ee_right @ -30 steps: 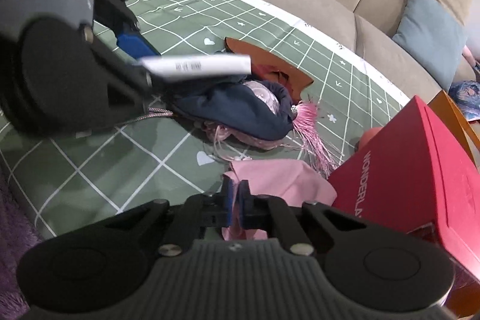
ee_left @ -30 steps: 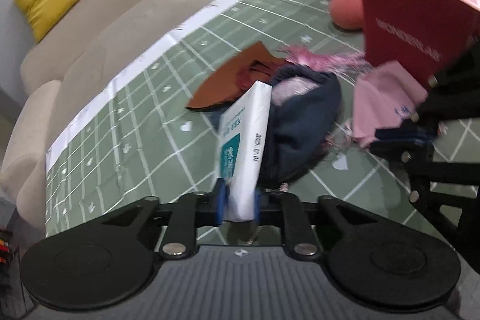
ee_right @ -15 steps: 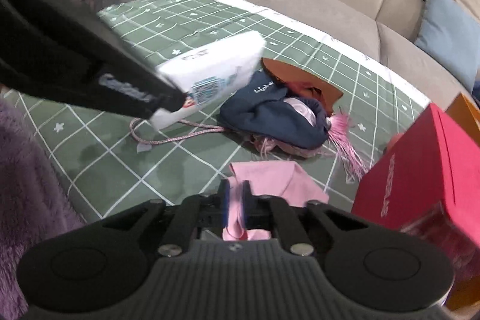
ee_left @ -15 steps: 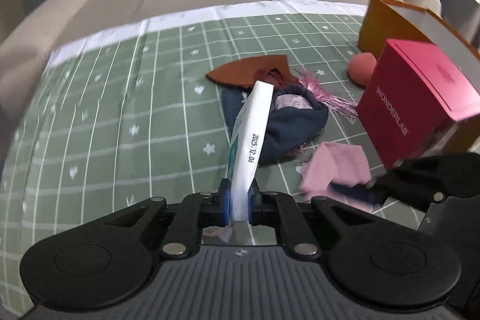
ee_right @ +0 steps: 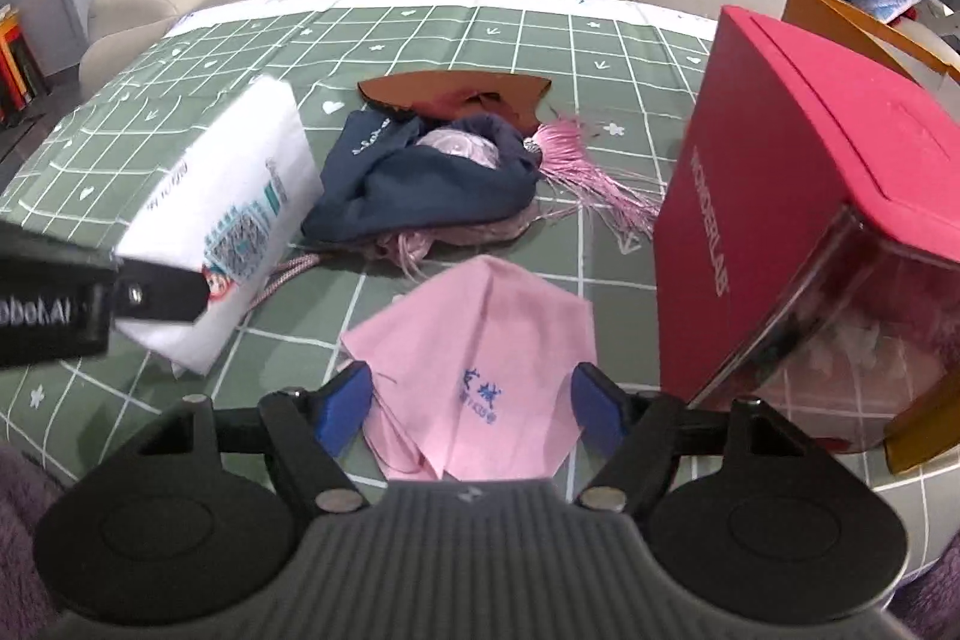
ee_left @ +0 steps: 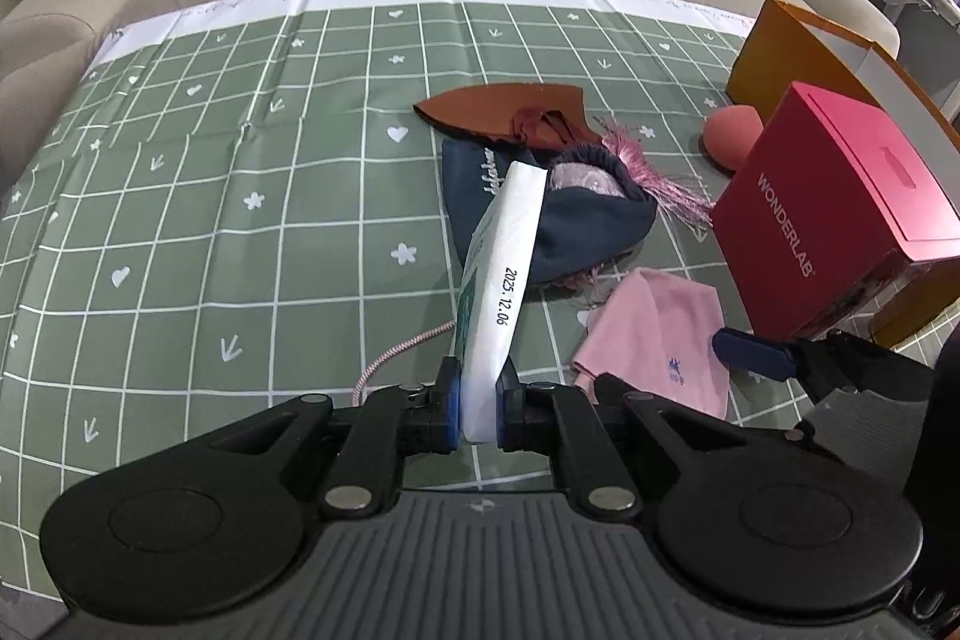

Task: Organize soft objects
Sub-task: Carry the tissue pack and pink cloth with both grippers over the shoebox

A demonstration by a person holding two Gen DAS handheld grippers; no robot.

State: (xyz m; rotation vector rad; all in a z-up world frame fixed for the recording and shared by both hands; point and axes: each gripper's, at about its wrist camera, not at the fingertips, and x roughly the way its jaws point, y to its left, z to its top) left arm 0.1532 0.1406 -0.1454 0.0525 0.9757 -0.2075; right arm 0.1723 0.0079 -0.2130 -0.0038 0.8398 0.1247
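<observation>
Left gripper: pads pinching a white tissue pack, lifted over the green checked cloth. Right gripper: jaws just opening, spread either side of a pink cloth, apparently lying loose beside the red box.

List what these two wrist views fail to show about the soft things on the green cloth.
- Pale pink item inside the navy pouch: mostly wrapped by the pouch in both views; what it is stays unclear.
- Tissue pack, clamped in the left gripper: hides part of the pouch in the left view.
- Pink cloth: near edge hidden behind the open right gripper; its blue print is too small to read.
- Red box contents: blurred behind its clear side.
</observation>
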